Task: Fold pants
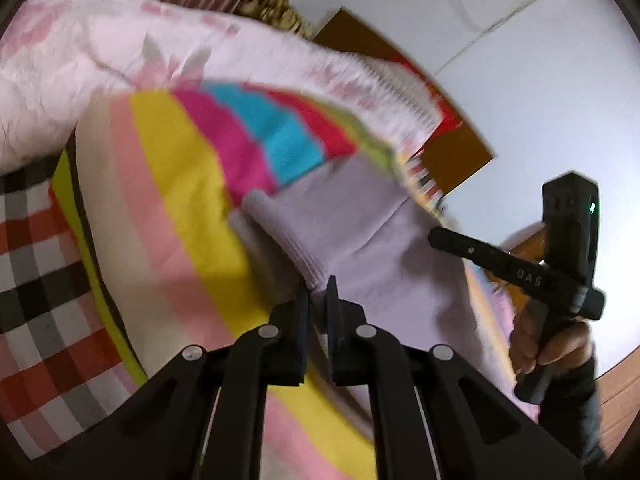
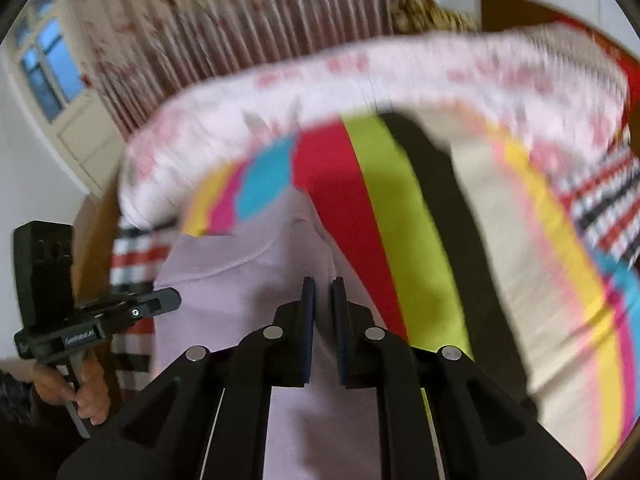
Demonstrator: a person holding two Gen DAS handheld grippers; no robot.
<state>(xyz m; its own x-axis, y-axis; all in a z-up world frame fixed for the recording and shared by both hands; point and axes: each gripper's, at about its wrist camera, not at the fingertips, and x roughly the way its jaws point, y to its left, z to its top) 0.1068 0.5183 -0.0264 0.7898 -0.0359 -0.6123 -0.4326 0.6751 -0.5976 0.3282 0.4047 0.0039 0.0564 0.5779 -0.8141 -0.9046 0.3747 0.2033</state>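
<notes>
The lilac pants [image 1: 360, 220] lie on a bed with a bright striped sheet [image 1: 172, 184]; they also show in the right wrist view [image 2: 240, 280]. My left gripper [image 1: 319, 292] is shut on a ribbed edge of the pants and holds it up. My right gripper [image 2: 323, 292] is shut on pants fabric that hangs between its jaws. The right gripper's body shows at the right of the left wrist view [image 1: 520, 272], and the left gripper's body shows at the left of the right wrist view [image 2: 96, 316]. Both views are blurred.
A pink floral quilt [image 1: 120, 52] is piled at the far side of the bed. A checked cloth [image 1: 36, 280] lies at the left. A pleated curtain [image 2: 240, 20], a window [image 2: 48, 68] and a white wall [image 1: 540, 80] stand behind.
</notes>
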